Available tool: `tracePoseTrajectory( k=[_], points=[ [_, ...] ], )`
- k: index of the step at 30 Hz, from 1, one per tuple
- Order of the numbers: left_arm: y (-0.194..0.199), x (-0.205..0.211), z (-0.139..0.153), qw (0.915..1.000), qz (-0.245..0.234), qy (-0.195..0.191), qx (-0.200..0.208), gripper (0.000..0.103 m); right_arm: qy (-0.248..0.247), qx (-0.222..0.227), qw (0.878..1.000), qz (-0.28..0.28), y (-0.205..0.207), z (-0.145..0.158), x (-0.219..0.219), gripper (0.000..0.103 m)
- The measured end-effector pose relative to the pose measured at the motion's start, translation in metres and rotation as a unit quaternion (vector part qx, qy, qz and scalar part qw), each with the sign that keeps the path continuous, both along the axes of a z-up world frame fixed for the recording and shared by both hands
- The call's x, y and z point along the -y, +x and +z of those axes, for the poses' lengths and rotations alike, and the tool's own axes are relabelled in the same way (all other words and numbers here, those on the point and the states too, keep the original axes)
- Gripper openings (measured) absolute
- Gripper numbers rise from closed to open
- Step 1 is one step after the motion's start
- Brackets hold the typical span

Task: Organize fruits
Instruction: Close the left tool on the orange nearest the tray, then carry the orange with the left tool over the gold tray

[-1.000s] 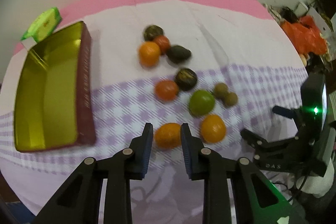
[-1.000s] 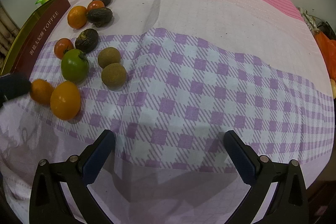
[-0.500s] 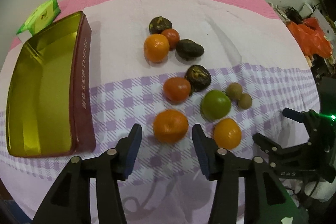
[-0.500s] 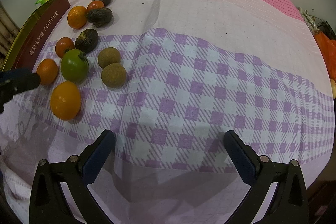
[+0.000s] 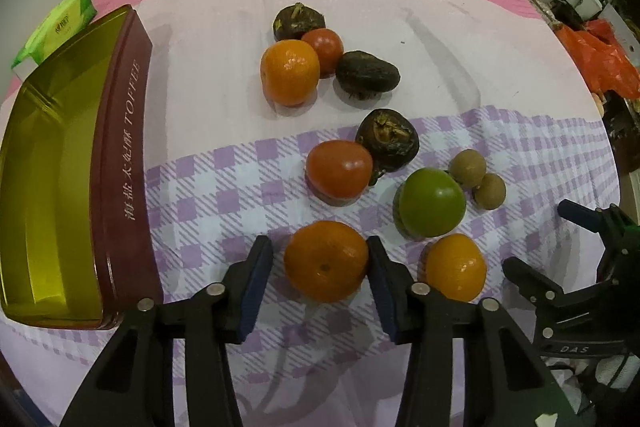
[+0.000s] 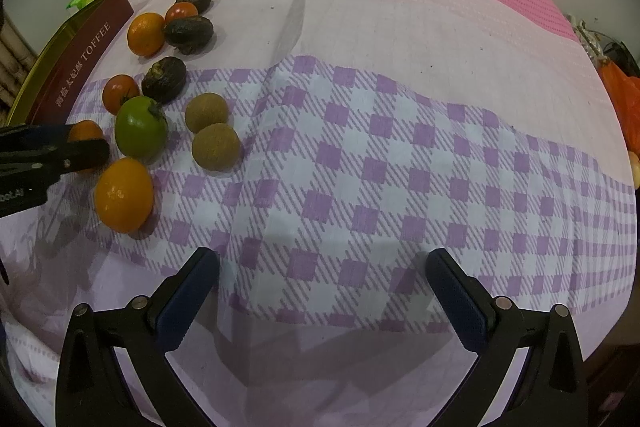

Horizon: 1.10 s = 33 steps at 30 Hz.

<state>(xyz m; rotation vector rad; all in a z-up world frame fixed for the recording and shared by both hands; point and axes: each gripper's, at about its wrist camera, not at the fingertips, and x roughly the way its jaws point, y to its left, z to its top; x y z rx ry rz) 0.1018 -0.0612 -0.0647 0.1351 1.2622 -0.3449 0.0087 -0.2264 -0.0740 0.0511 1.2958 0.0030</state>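
The left gripper (image 5: 320,267) is closing around an orange (image 5: 326,261) that sits on the checked cloth (image 5: 224,195); its right pad touches the orange, but a small gap shows on the left. The other fruits lie close by, and the gold tin (image 5: 48,167) sits to the left, well apart. The right gripper (image 6: 322,291) is wide open over bare cloth, holding nothing.
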Motion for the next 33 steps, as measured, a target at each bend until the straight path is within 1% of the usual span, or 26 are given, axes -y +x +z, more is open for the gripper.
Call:
tracePoseTrajectory(
  k=[1, 2, 9, 12, 15, 19, 22, 25, 28, 33],
  points=[
    [-0.001, 0.000, 0.000, 1.0000, -0.002, 0.000, 0.001, 0.037, 0.000, 0.000, 1.000, 0.000, 0.000, 0.000, 0.001, 0.103],
    [-0.001, 0.001, 0.000, 1.0000, -0.005, -0.002, 0.000, 0.035, 0.000, 0.000, 1.000, 0.000, 0.000, 0.000, -0.001, 0.103],
    [-0.006, 0.002, 0.003, 0.9999, -0.009, 0.002, 0.010, 0.034, -0.001, 0.001, 1.000, 0.000, 0.001, 0.000, 0.000, 0.103],
    [-0.008, 0.001, 0.013, 0.9998, -0.009, -0.003, 0.019, 0.034, -0.001, 0.001, 1.000, 0.000, 0.001, 0.000, 0.000, 0.103],
    [-0.009, -0.003, 0.030, 0.9994, -0.008, -0.010, 0.033, 0.034, -0.001, 0.001, 1.000, -0.001, 0.001, 0.000, 0.000, 0.103],
    [-0.007, -0.013, 0.047, 0.9987, -0.002, -0.011, 0.049, 0.034, -0.002, 0.001, 1.000, -0.001, 0.001, 0.000, 0.001, 0.103],
    [-0.001, -0.029, 0.058, 0.9981, 0.008, -0.008, 0.061, 0.034, -0.002, 0.001, 1.000, -0.001, 0.001, 0.000, 0.001, 0.103],
    [0.007, -0.052, 0.066, 0.9968, 0.032, 0.003, 0.073, 0.034, -0.002, 0.001, 1.000, -0.002, 0.001, 0.000, 0.001, 0.103],
    [0.014, -0.078, 0.068, 0.9955, 0.057, 0.007, 0.076, 0.034, -0.003, 0.002, 1.000, -0.002, 0.001, 0.000, 0.000, 0.103],
    [0.027, -0.124, 0.062, 0.9923, 0.097, 0.028, 0.072, 0.034, -0.003, 0.002, 1.000, -0.002, 0.000, 0.000, -0.001, 0.103]
  ],
)
